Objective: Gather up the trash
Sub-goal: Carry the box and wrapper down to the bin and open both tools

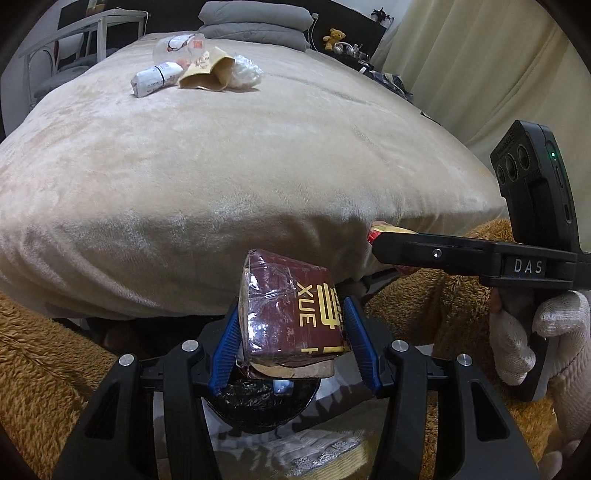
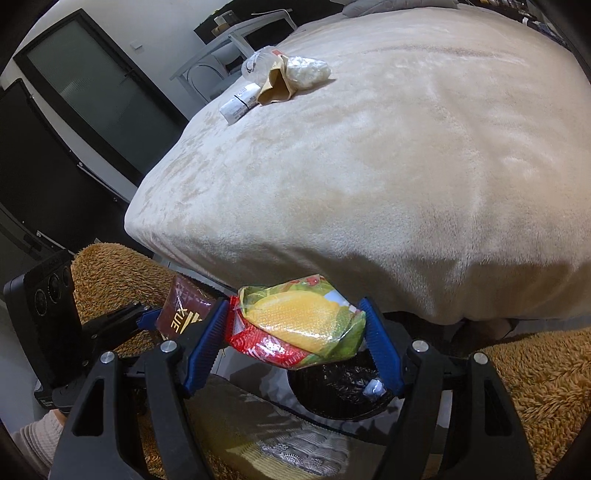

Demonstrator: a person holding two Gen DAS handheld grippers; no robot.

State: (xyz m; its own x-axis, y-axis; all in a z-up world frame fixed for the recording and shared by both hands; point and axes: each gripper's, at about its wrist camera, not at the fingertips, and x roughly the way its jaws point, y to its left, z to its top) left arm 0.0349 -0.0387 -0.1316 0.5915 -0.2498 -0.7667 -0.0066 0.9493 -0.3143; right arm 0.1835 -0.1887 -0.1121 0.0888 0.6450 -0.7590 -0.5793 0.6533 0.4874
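Observation:
My left gripper (image 1: pixel 291 325) is shut on a dark red box (image 1: pixel 291 314) with gold "XUE" lettering, held above a black-lined bin (image 1: pixel 258 406). The box also shows in the right wrist view (image 2: pixel 183 314). My right gripper (image 2: pixel 295 325) is shut on a crumpled yellow, green and red snack wrapper (image 2: pixel 299 325), held above the same bin (image 2: pixel 343 387). More trash lies far up the beige bed: a white wrapped roll (image 1: pixel 157 78), a brown paper bag (image 1: pixel 208 70), a clear plastic bag (image 1: pixel 245 72) and a clear cup (image 1: pixel 177 46).
The beige bed (image 1: pixel 240 166) fills the middle. A brown shaggy rug (image 2: pixel 535 387) lies around the bin. Grey pillows (image 1: pixel 255 22) sit at the bed's head. A white side table (image 2: pixel 236 33) and dark doors (image 2: pixel 92 96) stand to the left.

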